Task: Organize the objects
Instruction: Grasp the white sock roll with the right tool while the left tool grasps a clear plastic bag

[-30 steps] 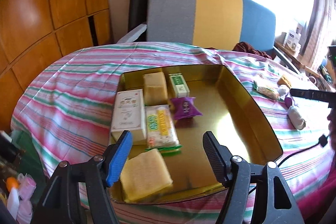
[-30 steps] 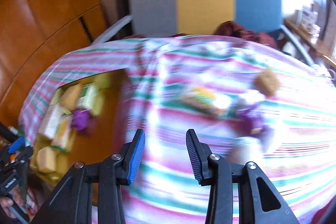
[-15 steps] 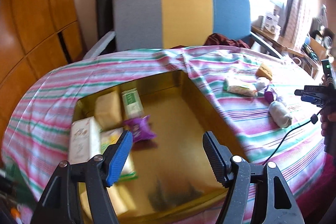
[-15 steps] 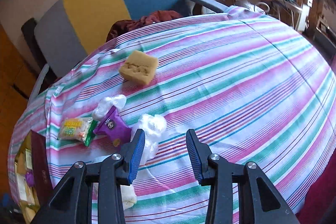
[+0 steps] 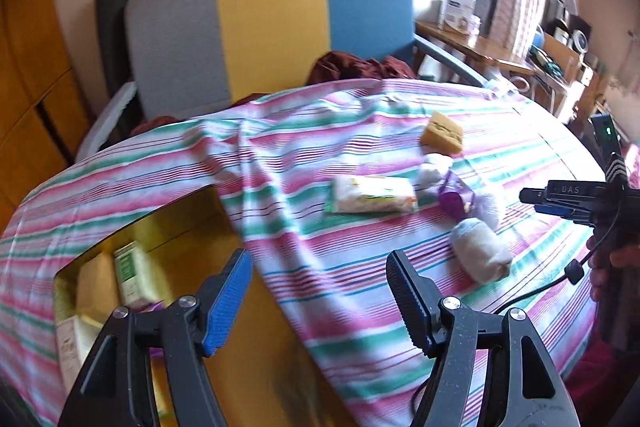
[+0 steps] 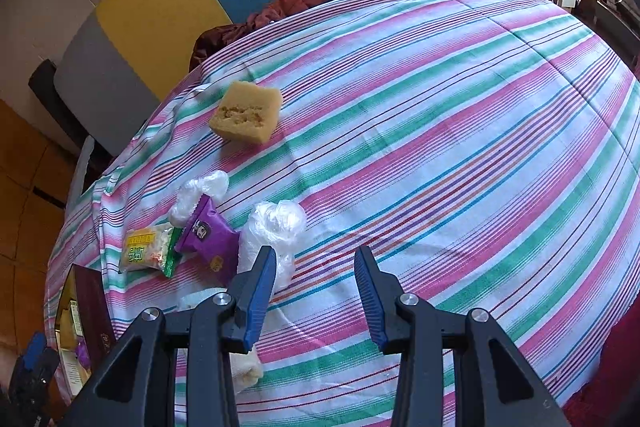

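Right gripper (image 6: pixel 315 291) hides part of a white wrapped bundle (image 6: pixel 269 235)

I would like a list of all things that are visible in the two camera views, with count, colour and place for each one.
tablecloth: 1, pink, green and white stripes, covers the table
gold box: 1, gold inside, left part of table, holds several snack packs
sponge cake piece: 1, yellow-brown, on the cloth near the chair
purple snack pack: 1, purple, in the loose cluster
yellow-green snack pack: 1, left of the purple one
clear plastic-wrapped items: about 3, whitish, around the purple pack
chair: 1, grey, yellow, blue, behind the table
left gripper: 1, black, open, empty
right gripper: 1, black, open, empty
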Motion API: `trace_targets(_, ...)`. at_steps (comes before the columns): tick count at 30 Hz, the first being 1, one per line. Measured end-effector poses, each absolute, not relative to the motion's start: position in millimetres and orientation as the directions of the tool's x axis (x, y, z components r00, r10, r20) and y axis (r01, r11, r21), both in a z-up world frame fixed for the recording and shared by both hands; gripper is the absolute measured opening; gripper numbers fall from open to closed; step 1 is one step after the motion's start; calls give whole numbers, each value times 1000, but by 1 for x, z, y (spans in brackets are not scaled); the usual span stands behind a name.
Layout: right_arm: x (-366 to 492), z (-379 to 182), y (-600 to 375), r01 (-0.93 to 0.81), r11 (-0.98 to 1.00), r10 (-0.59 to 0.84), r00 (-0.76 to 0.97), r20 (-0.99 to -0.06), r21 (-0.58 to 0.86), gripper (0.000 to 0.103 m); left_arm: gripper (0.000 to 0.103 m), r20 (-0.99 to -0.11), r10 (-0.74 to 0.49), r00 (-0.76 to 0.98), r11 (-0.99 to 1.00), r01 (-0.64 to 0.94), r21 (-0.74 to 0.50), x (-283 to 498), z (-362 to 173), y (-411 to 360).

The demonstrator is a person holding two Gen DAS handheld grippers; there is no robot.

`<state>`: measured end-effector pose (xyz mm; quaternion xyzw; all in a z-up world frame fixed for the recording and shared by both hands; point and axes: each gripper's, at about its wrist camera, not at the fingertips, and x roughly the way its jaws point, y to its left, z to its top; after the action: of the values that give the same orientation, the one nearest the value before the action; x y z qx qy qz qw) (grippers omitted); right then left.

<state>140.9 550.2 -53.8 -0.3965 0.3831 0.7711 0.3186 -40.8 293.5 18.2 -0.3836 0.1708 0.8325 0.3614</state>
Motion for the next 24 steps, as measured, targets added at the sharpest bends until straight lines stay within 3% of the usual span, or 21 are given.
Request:
trace_targets(8,145,-56,554,-797,-470,142,-492,-859,379,41,70,-792,471,-389,-614,-789,22,-40,1,350)
trace_targets(20,146,-60,555,-792,-445,91,-504,-859,417,41,47,-816,521,-249,-516,-854,-69,-61,-12,438)
trace_targets(24,145,-60,555,-790,-445,86,-506,-858,421,41,46,-831,519,-199,-484,-870,-94,-69,-25,475)
